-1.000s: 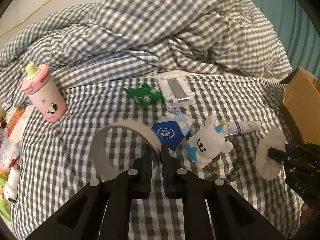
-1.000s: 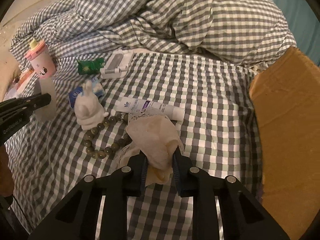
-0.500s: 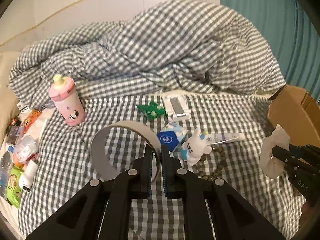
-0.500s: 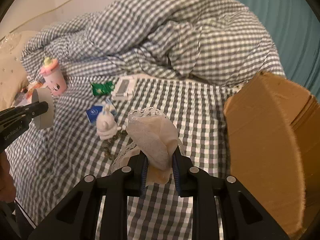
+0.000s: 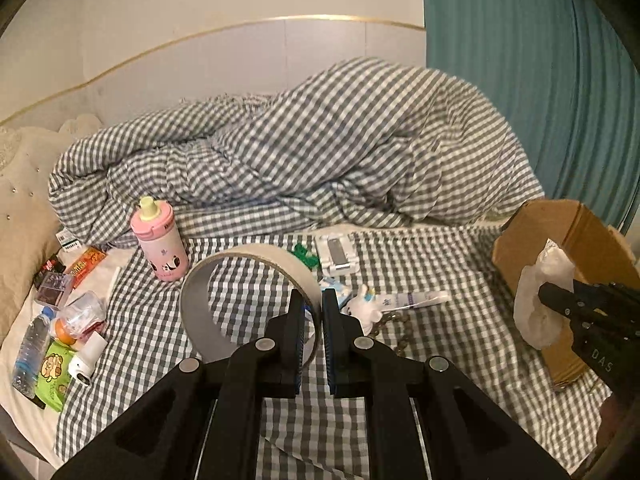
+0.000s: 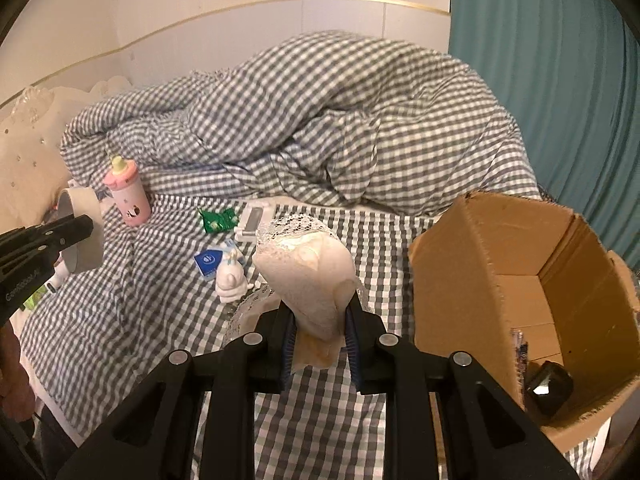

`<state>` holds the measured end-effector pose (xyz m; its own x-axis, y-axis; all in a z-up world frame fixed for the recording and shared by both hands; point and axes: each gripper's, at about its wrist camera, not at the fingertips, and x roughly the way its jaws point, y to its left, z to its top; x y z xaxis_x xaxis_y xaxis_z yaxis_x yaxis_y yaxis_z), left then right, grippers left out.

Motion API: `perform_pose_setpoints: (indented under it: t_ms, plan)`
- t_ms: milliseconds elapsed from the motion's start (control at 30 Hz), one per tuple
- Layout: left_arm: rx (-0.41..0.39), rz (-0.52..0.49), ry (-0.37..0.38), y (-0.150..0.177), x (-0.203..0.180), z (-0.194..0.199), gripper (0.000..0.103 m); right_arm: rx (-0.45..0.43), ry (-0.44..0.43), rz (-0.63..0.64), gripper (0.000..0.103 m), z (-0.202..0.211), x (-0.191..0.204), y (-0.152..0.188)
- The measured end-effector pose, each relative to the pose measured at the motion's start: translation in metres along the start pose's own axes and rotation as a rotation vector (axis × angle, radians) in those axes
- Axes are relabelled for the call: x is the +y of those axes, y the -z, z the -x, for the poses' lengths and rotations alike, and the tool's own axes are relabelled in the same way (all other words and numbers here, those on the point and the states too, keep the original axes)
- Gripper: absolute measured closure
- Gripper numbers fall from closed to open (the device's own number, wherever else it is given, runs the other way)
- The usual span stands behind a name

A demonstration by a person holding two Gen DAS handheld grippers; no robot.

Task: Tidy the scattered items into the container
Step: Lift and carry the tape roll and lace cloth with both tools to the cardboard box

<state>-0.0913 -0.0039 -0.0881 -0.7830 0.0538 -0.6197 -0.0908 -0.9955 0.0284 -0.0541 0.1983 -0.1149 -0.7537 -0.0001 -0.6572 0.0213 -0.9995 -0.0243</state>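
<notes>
A grey tape roll (image 5: 240, 280) stands on edge, raised clear of the bed, its wall pinched in the left gripper (image 5: 311, 312). A cream lace-trimmed cloth (image 6: 310, 276) is bunched upright in the right gripper (image 6: 318, 320), above the bed, just left of the cardboard box (image 6: 500, 256). The box sits open on the bed's right side, with a dark object at its bottom. A pink bottle (image 5: 160, 246) stands upright. A white bunny toy (image 6: 231, 280), blue tissue pack (image 6: 208, 262), green wrapper (image 6: 218, 220), white tube (image 5: 412, 300) and beads (image 5: 400, 326) lie scattered on the checked sheet.
</notes>
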Motion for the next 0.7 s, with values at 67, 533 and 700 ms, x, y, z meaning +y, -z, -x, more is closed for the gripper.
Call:
perform_pose_setpoints:
  t_ms: [67, 533, 700]
  plan:
    - [-0.014, 0.001, 0.003, -0.001, -0.001, 0.01, 0.094, -0.014, 0.001, 0.001, 0.082, 0.009, 0.0, -0.001]
    - [-0.125, 0.021, 0.014, -0.008, -0.013, 0.079, 0.094, -0.128, 0.001, 0.0, 0.082, 0.076, 0.001, -0.005]
    - [-0.16, 0.028, 0.022, -0.011, -0.019, 0.098, 0.094, -0.17, 0.006, -0.002, 0.082, 0.098, -0.004, -0.006]
